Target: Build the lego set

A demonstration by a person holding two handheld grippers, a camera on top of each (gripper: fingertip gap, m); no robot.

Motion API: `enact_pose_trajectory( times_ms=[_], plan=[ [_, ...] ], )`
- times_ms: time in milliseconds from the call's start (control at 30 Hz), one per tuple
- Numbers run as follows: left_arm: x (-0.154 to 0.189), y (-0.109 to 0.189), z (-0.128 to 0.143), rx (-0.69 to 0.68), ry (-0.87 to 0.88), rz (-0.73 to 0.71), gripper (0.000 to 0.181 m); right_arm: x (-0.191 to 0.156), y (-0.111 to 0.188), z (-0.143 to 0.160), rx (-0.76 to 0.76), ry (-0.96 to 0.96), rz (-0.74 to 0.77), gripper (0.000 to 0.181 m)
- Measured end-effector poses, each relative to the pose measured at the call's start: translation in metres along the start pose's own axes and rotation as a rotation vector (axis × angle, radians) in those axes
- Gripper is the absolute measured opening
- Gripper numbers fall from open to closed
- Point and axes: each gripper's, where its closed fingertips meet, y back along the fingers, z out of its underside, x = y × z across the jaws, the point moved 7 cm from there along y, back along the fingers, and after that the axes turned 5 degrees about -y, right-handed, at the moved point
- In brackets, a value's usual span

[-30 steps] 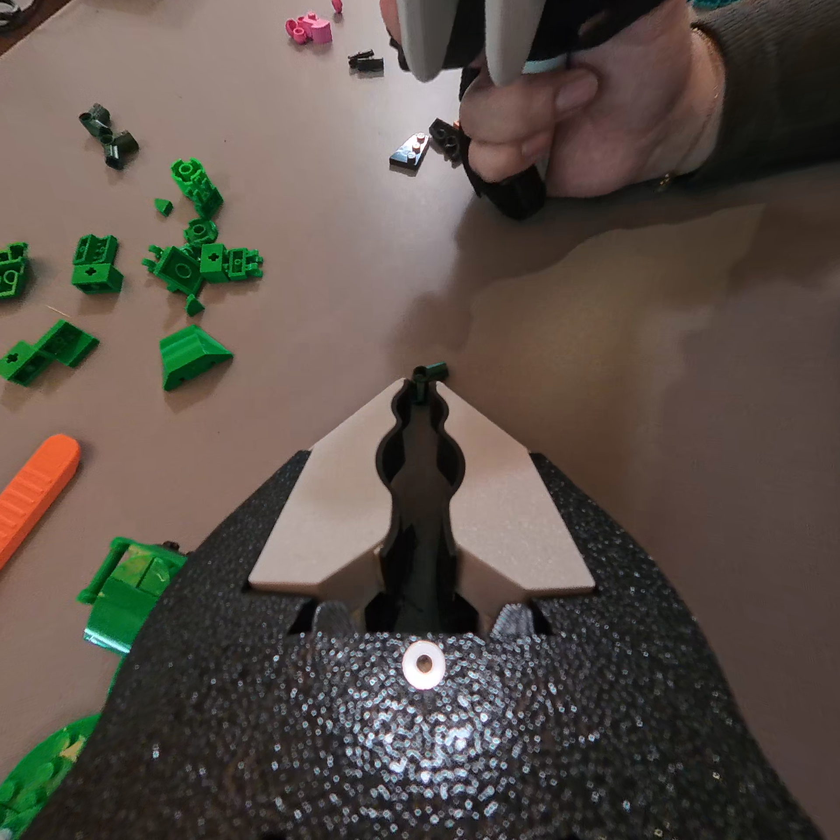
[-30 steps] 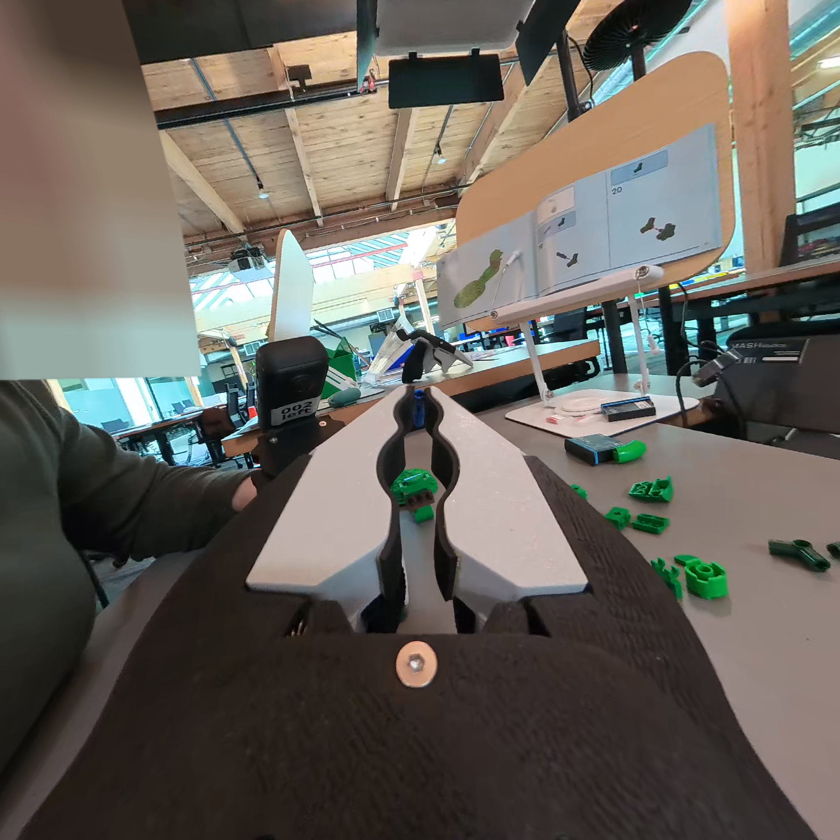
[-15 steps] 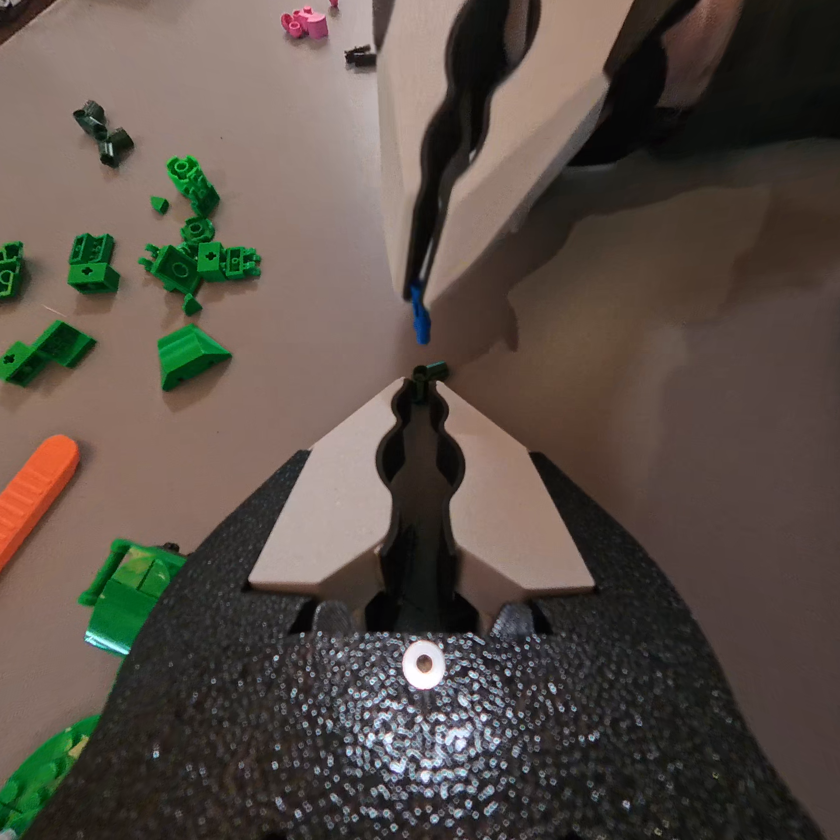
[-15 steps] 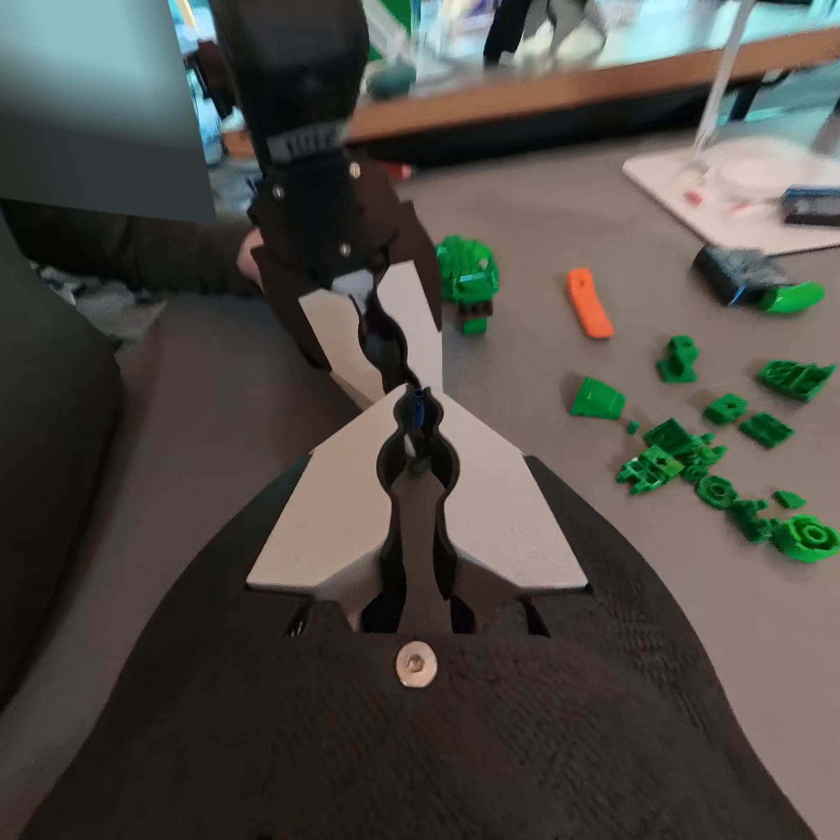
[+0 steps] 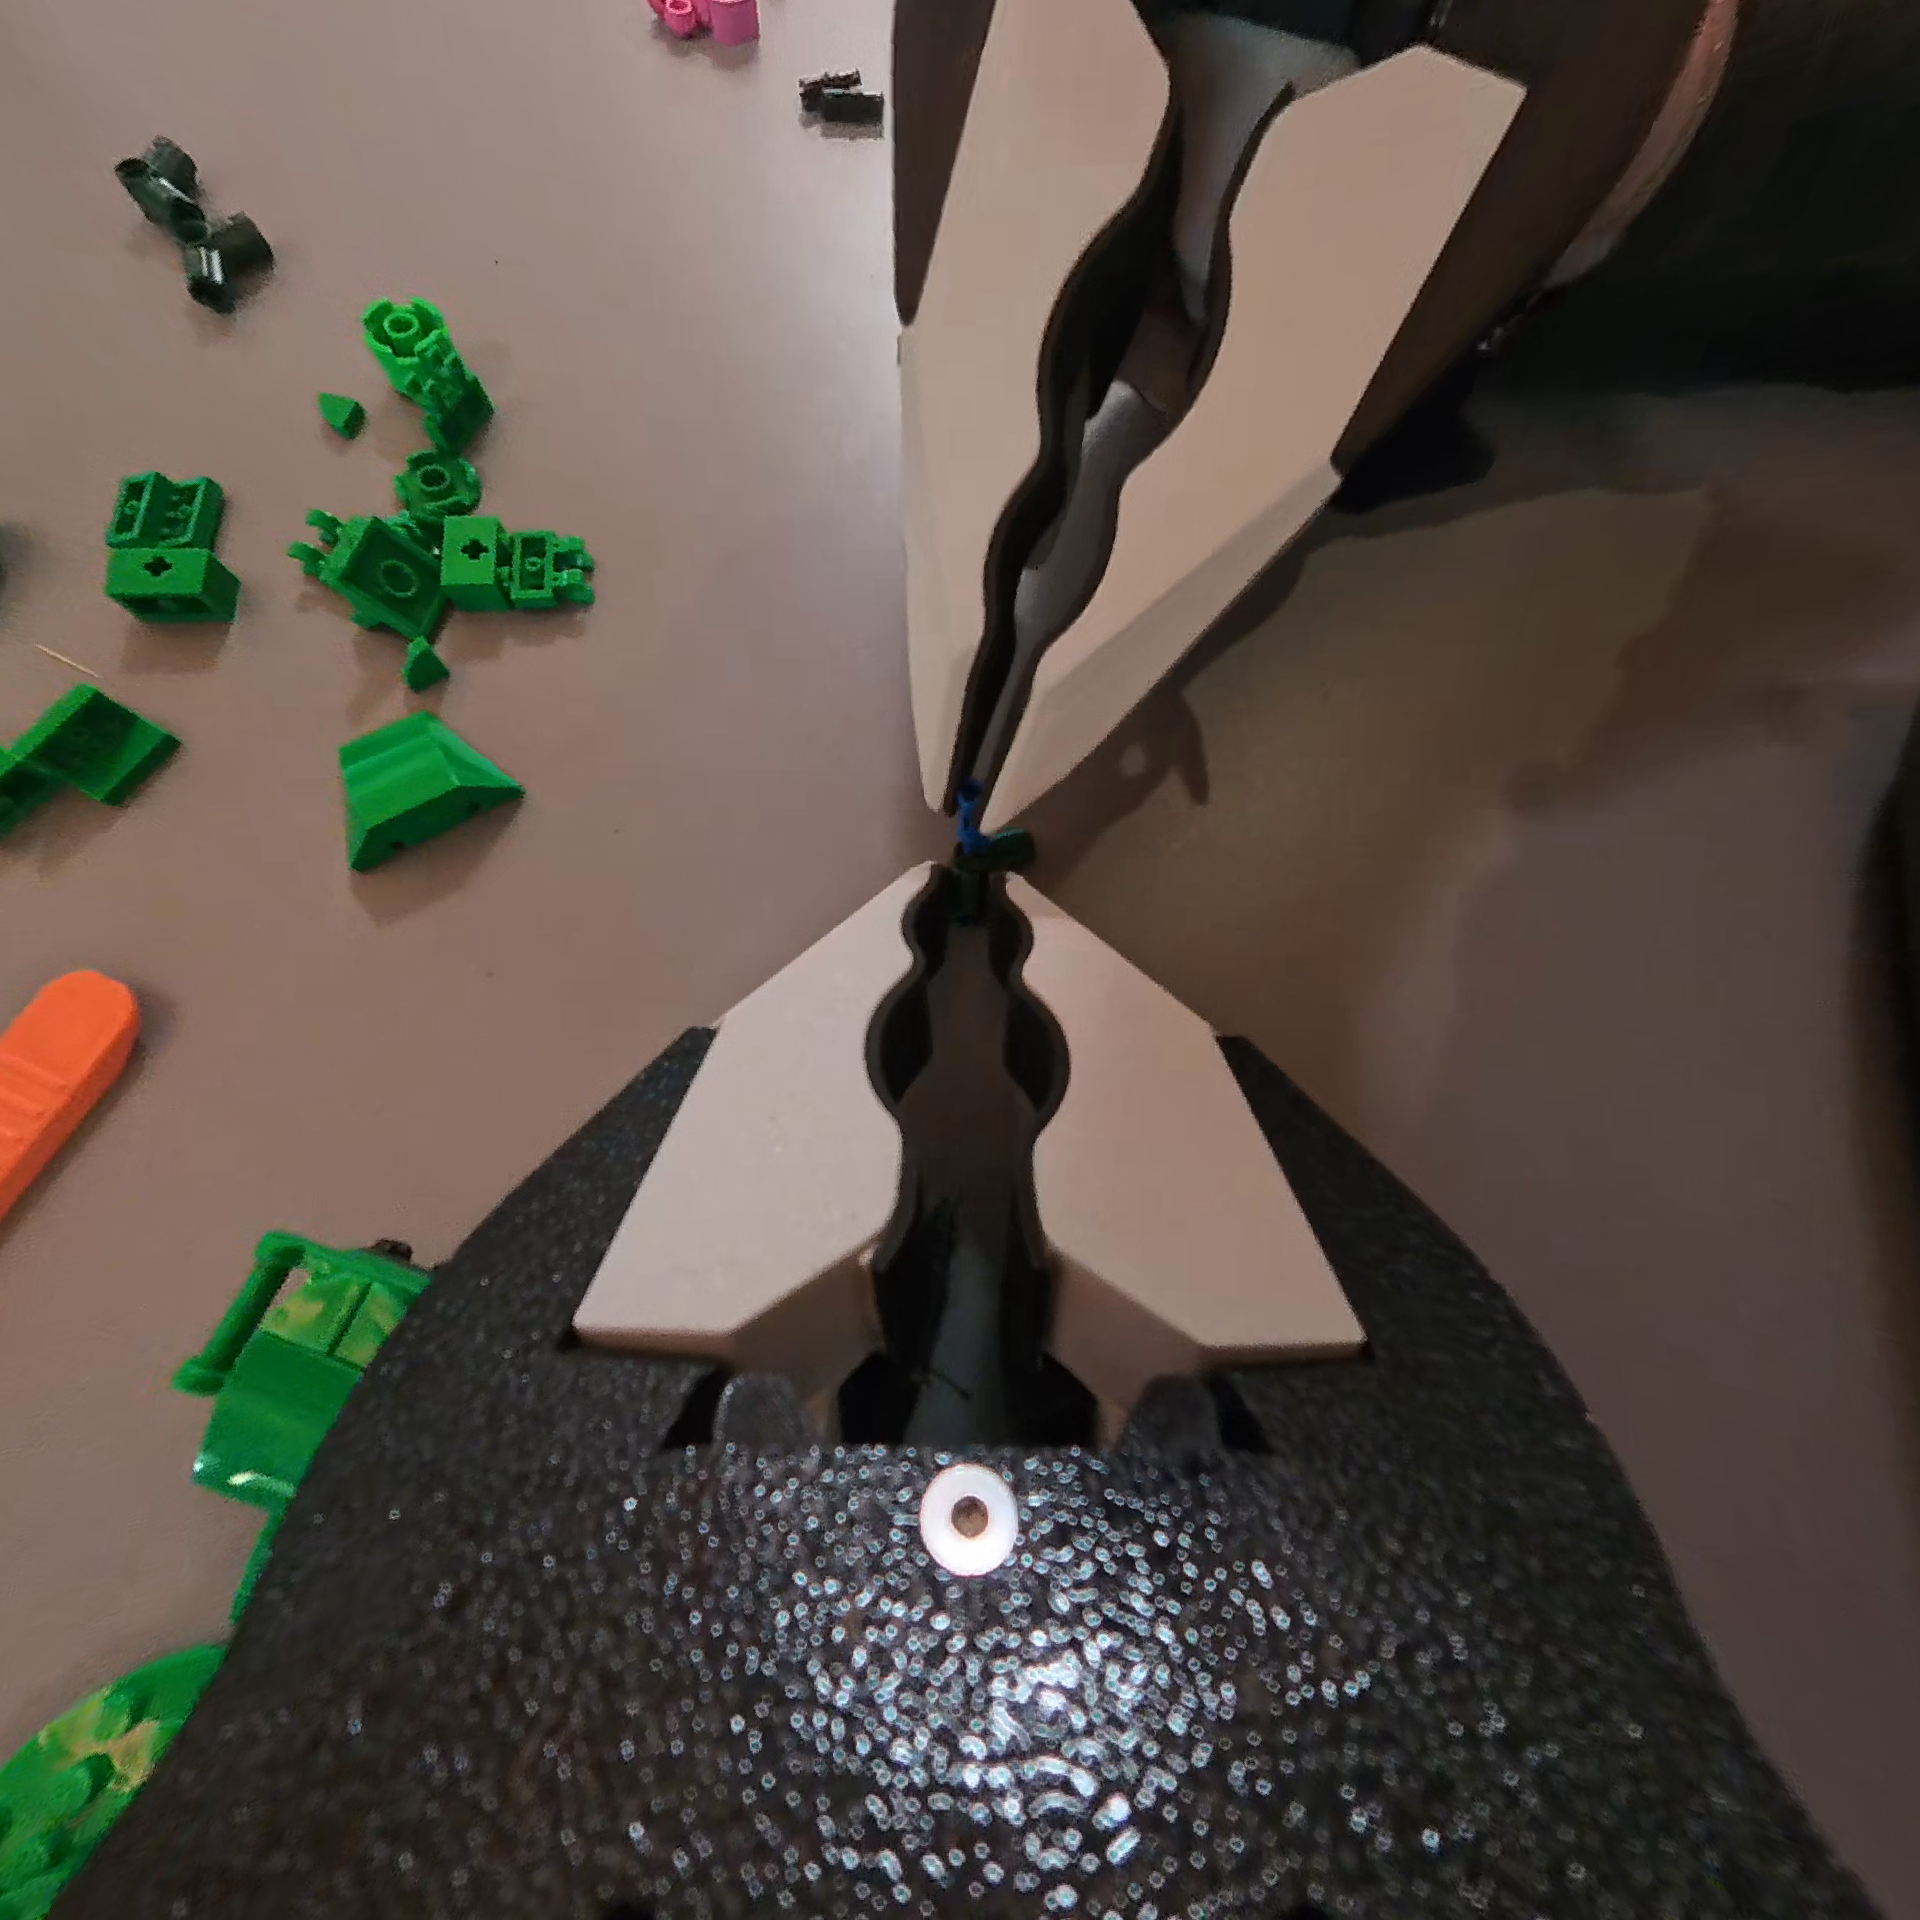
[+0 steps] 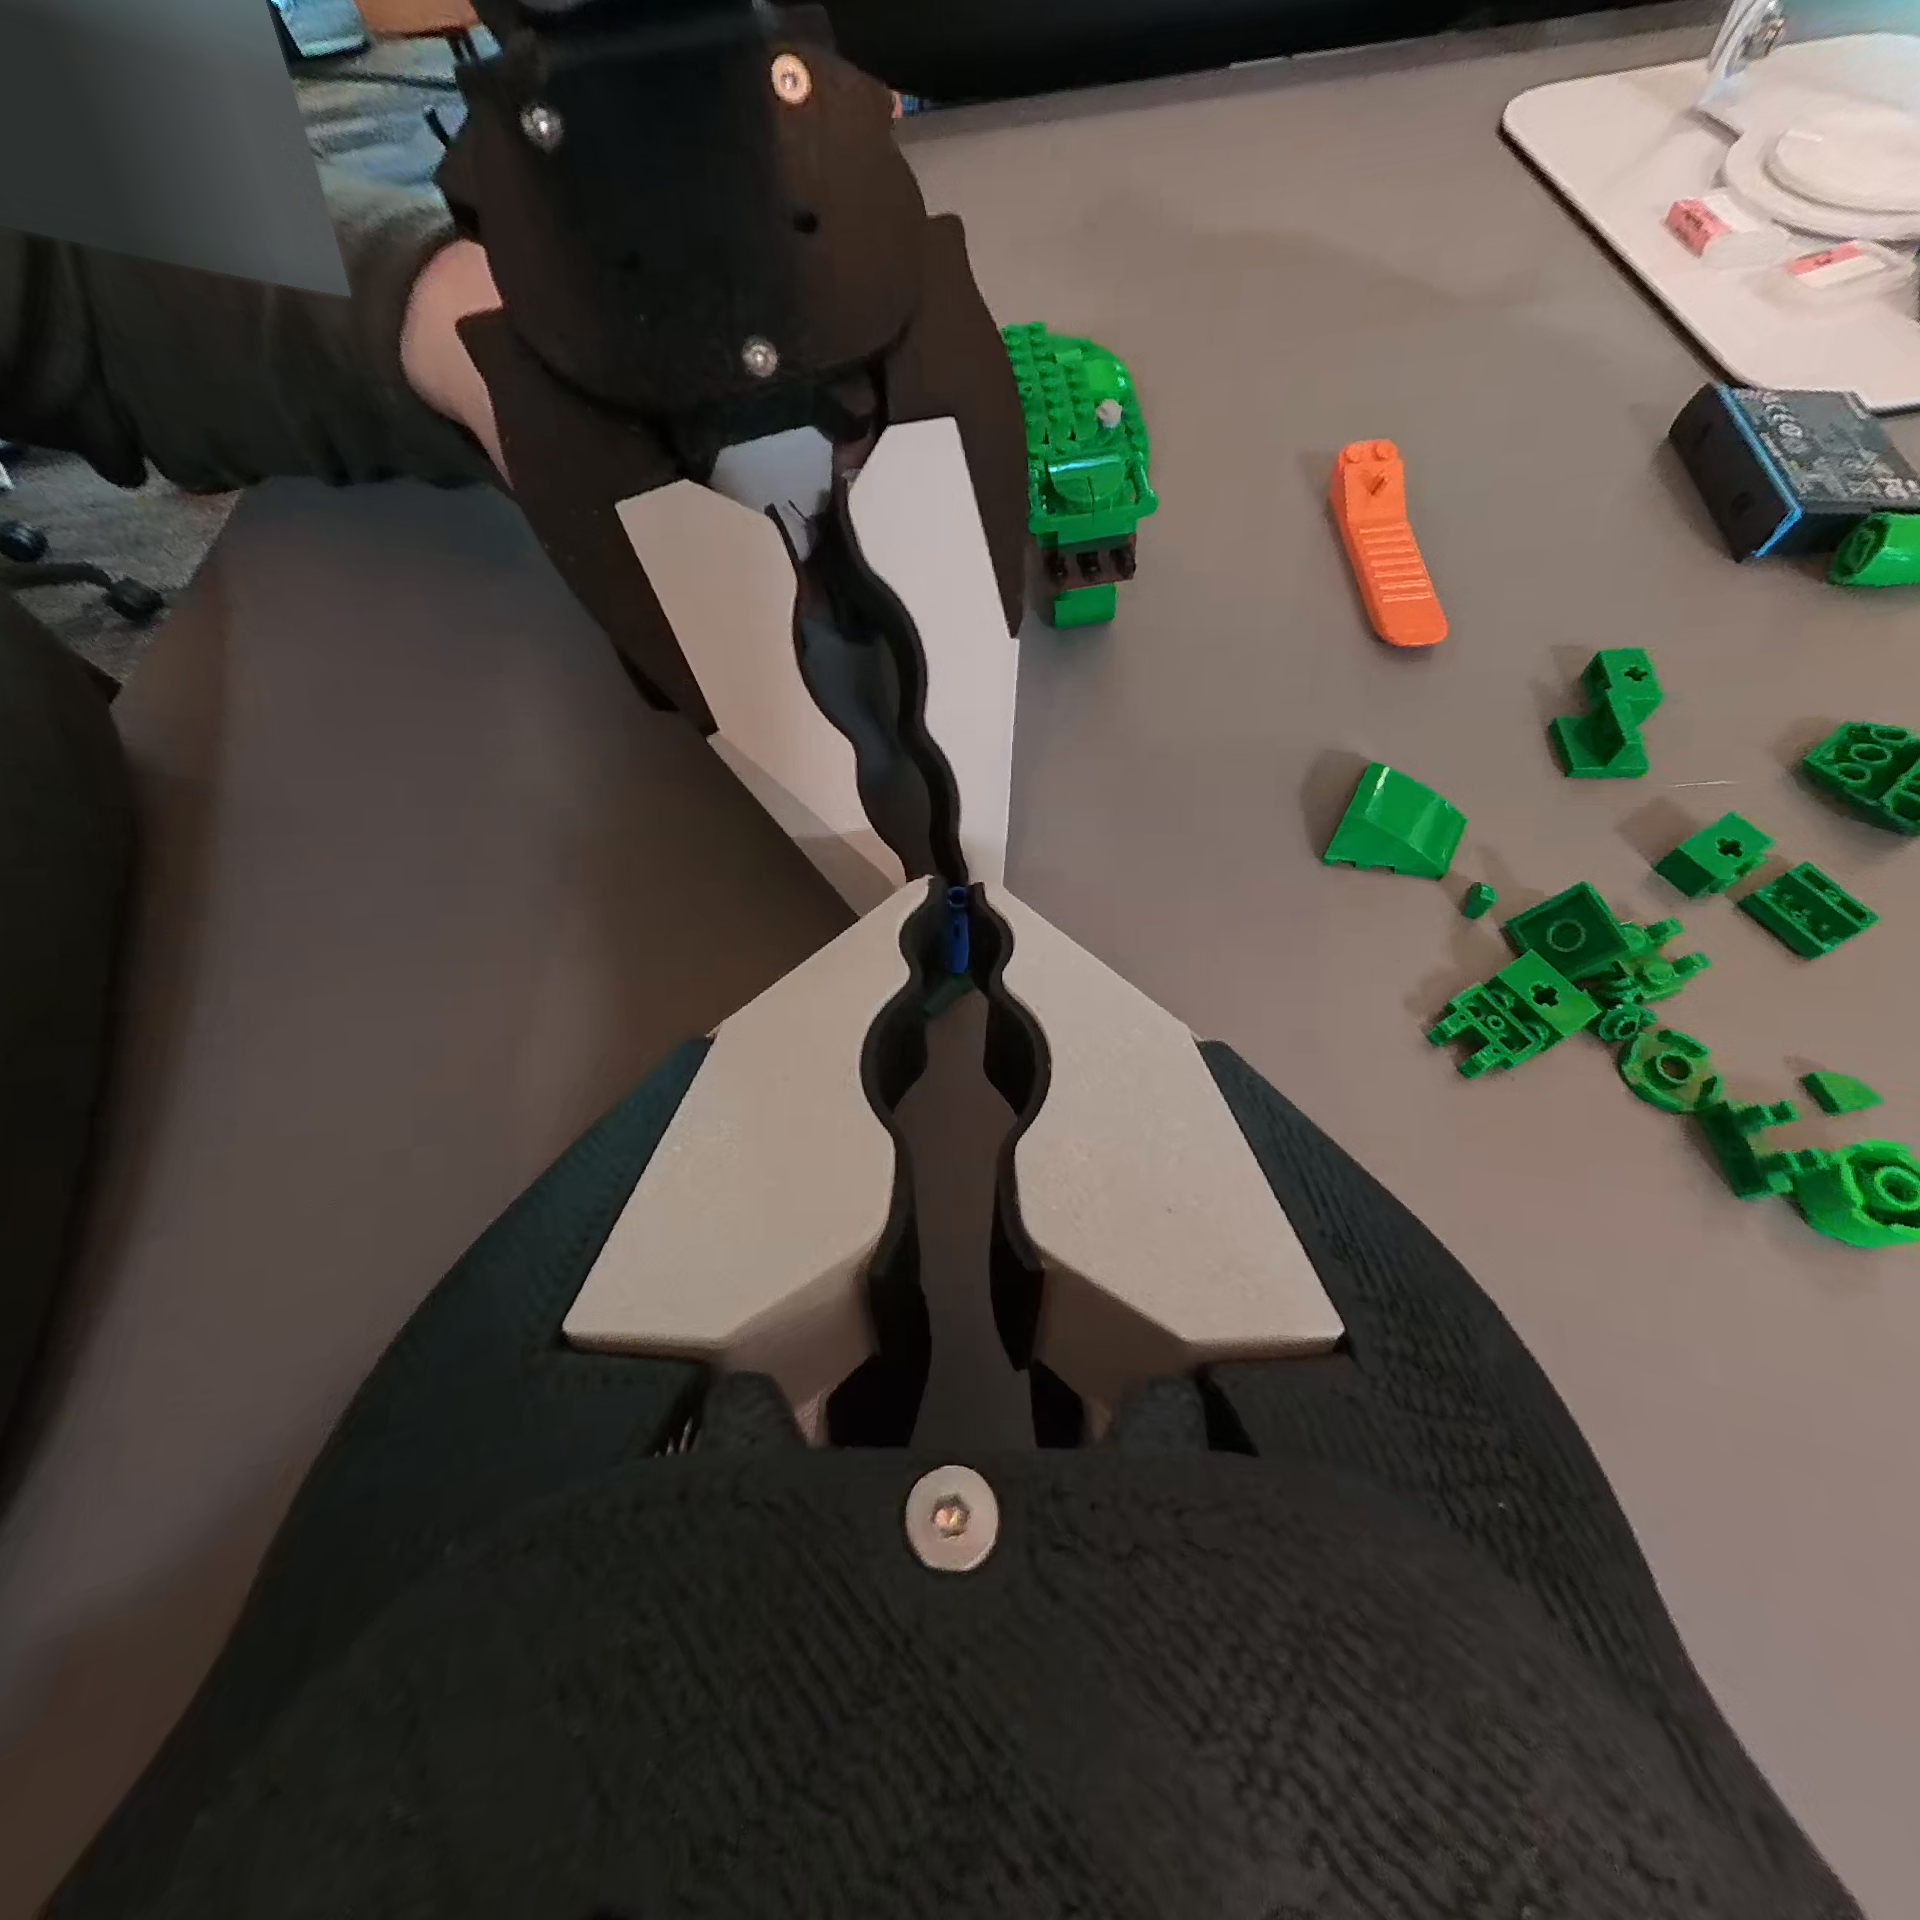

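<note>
A small blue pin (image 6: 954,928) is clamped at the fingertips of the right gripper (image 6: 956,904); a dark green connector piece (image 5: 982,868) is clamped at the fingertips of the left gripper (image 5: 971,883). The two pieces meet tip to tip above the table (image 5: 1455,935), blue pin touching green connector. The grippers point at each other nose to nose, the right one angled steeply downward in the left wrist view. Left of the left gripper's fingers lie loose green bricks (image 5: 436,561), a green slope piece (image 5: 416,790) and an orange brick separator (image 5: 62,1081). Beyond the right gripper's fingers, beside the left gripper, stands a partly built green model (image 6: 1086,468).
</note>
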Motion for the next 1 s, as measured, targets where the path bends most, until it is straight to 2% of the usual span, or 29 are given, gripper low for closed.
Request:
enact_pose_trajectory(
  times_ms=[233, 400, 467, 667, 800, 1000],
  plan=[
    [0.0, 0.0, 0.0, 0.0, 0.005, 0.006, 0.005, -0.003, -0.001, 0.001, -0.011, 0.09, 0.018, 0.001],
    [-0.001, 0.0, 0.0, 0.0, 0.007, 0.008, 0.005, -0.007, 0.0, 0.003, -0.031, 0.122, -0.06, 0.002],
    [-0.001, 0.0, 0.0, 0.0, 0.006, 0.008, 0.005, -0.005, 0.0, 0.002, -0.021, 0.136, -0.02, 0.002],
    [0.0, 0.0, 0.0, 0.002, 0.005, 0.006, 0.005, 0.001, 0.0, 0.001, -0.02, 0.08, -0.015, 0.002],
    [0.0, 0.0, 0.0, 0.002, 0.005, 0.007, 0.006, 0.008, 0.002, 0.003, -0.028, -0.031, -0.022, 0.002],
    [0.0, 0.0, 0.0, 0.001, 0.001, 0.007, 0.005, 0.005, 0.003, 0.004, -0.026, -0.006, -0.041, 0.002]
  ],
)
